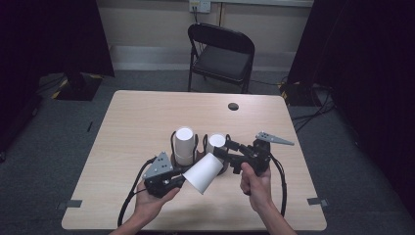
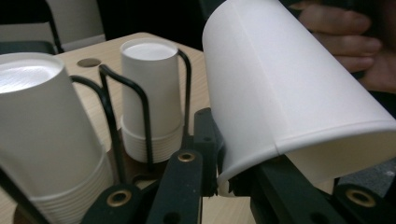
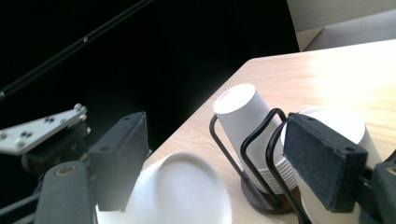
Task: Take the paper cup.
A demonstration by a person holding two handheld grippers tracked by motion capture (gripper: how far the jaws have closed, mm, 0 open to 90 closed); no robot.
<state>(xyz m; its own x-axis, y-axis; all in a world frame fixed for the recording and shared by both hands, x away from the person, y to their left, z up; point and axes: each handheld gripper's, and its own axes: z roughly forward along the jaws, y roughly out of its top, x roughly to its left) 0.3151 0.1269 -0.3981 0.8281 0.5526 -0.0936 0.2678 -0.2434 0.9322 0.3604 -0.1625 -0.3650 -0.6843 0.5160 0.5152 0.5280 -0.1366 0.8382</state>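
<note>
Two stacks of upside-down white paper cups stand in black wire holders mid-table: a left stack [image 1: 184,144] [image 2: 42,126] [image 3: 243,121] and a right stack [image 1: 215,142] [image 2: 149,98] [image 3: 345,121]. My left gripper [image 1: 182,180] [image 2: 219,158] is shut on the rim of a single white cup [image 1: 203,172] [image 2: 289,93], held tilted, base toward the stacks. My right gripper [image 1: 222,148] [image 3: 219,154] is open, its jaws either side of that cup's base [image 3: 182,191], one jaw close against the right stack.
The wooden table [image 1: 147,122] has a round cable hole [image 1: 233,106] near its far edge. A black folding chair [image 1: 220,56] stands beyond the table. Dark curtains hang on both sides. Grey tape marks sit at the near corners.
</note>
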